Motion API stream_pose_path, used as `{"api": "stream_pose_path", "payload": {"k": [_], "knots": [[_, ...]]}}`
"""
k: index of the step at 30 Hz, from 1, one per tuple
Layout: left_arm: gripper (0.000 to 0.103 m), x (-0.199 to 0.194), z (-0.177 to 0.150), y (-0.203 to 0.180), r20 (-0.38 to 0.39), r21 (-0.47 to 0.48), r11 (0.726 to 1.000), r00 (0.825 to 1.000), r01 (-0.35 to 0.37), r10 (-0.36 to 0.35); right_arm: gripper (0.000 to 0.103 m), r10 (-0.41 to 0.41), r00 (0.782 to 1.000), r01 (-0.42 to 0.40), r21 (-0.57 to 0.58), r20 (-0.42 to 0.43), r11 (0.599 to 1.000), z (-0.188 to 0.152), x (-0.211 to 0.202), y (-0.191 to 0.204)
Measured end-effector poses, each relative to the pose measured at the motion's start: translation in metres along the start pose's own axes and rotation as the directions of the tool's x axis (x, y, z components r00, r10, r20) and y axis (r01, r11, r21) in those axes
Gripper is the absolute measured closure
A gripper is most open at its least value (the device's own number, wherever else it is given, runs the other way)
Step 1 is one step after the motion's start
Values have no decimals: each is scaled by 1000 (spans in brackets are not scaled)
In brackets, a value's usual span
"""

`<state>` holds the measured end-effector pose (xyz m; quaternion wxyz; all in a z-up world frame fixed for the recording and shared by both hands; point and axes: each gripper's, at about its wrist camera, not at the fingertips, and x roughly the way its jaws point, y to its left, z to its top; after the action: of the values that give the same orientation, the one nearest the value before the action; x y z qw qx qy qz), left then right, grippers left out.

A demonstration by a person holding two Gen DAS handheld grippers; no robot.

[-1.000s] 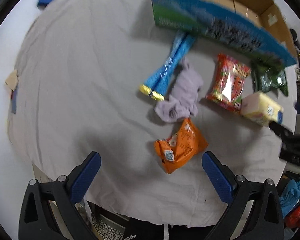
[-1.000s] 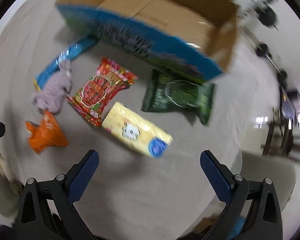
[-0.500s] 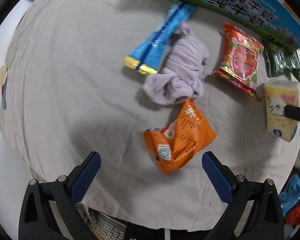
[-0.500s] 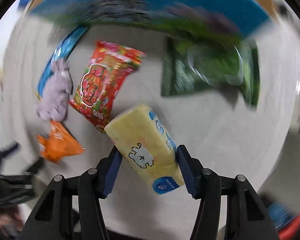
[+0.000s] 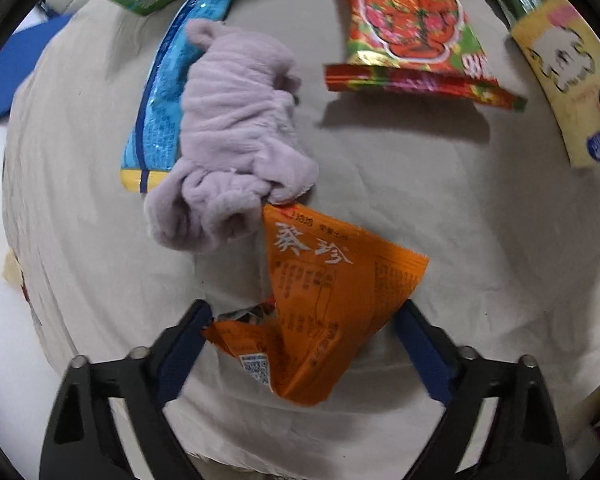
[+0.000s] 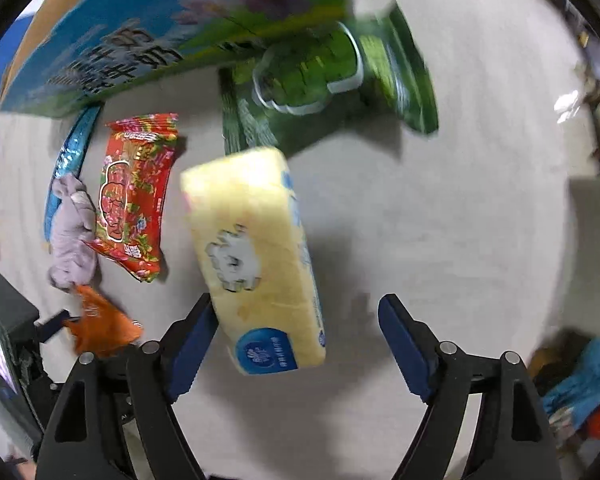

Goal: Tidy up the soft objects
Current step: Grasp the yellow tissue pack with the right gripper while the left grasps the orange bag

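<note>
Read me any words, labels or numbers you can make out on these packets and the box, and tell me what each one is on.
"秦珍": large white characters on the orange snack packet.
Orange snack packet: fine print and a QR code, too small to read.
Carton: large dark characters, too blurred to read.
Red snack packet: lettering too distorted.
Yellow tissue pack: blue round label, blurred.
Blue packet: print unreadable.
</note>
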<state>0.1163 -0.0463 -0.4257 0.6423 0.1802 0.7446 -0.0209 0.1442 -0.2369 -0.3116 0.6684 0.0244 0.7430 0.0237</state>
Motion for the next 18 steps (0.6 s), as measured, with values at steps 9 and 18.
{"api": "stream_pose_path", "payload": {"k": [9,18], "knots": [[51,19,-9,22,1,-336,894,949,296,-314,20,79,997,-79,22,20,997,13,-10,11],[52,8,1,18,61,-417,839,932,349,-357,55,79,996,-78,41,-33,996,23,-1,-3]]}}
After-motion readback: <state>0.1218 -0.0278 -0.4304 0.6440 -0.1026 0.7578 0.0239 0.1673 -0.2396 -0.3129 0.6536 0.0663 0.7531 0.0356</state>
